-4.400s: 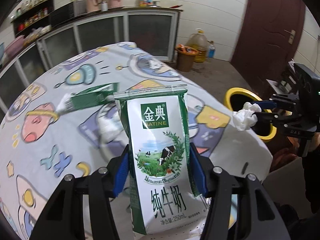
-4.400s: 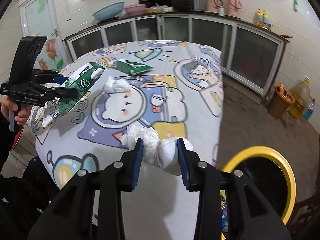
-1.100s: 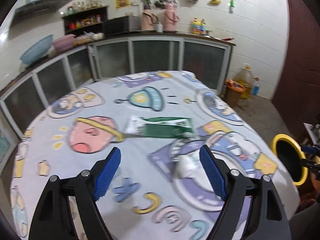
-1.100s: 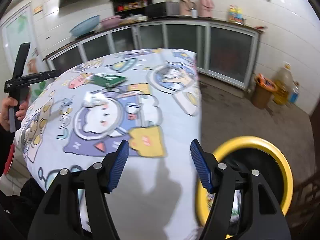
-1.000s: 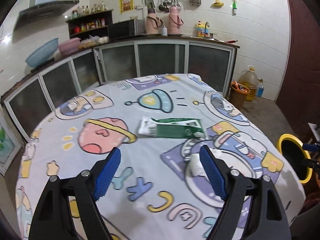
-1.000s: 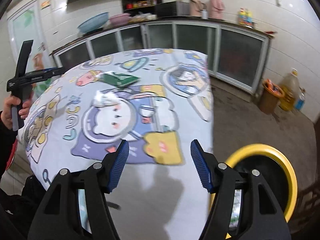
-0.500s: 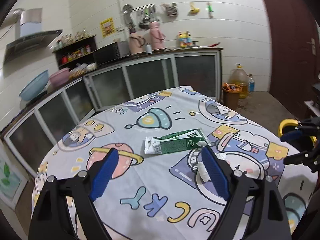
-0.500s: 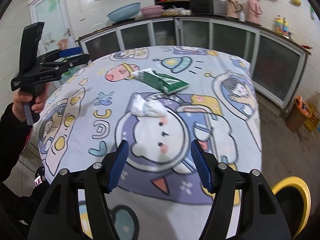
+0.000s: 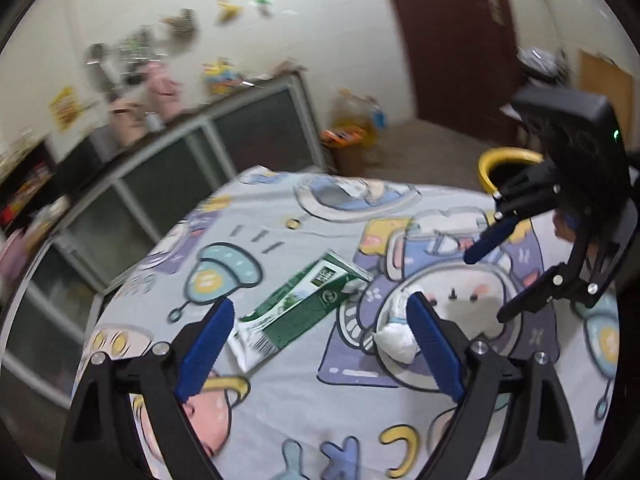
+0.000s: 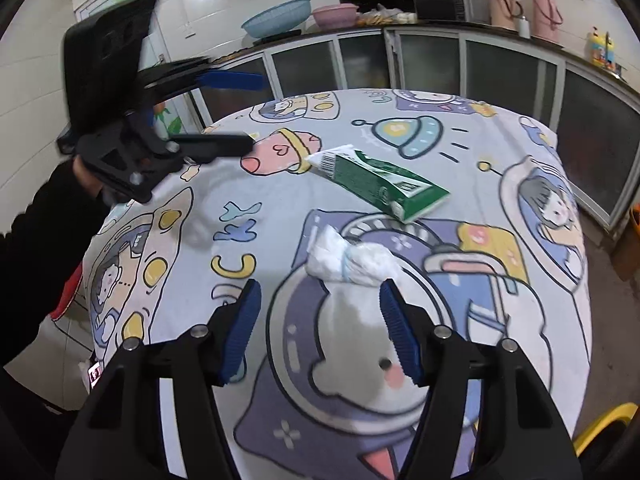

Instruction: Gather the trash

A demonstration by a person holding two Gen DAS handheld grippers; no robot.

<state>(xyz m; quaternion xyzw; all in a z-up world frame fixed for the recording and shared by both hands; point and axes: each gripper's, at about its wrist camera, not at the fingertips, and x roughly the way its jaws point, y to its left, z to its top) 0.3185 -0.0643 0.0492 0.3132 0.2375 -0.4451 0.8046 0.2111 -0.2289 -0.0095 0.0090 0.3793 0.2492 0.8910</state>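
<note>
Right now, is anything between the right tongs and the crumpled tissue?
Nothing visible. The right tongs hold nothing, their jaws are closing, and only bare tablecloth lies before the tissue. The milk carton lies beyond it.

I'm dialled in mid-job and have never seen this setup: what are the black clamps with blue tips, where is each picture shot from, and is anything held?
A person carries two hand-held two-finger grippers; each picture comes from a camera on one, looking along its fingers. The left gripper is opening, the right gripper closing; both are empty. On the cartoon-print tablecloth lie a flattened green-and-white milk carton and a crumpled white tissue wad, which sits just ahead of the right gripper. A yellow-rimmed black bin stands beyond the table.
</note>
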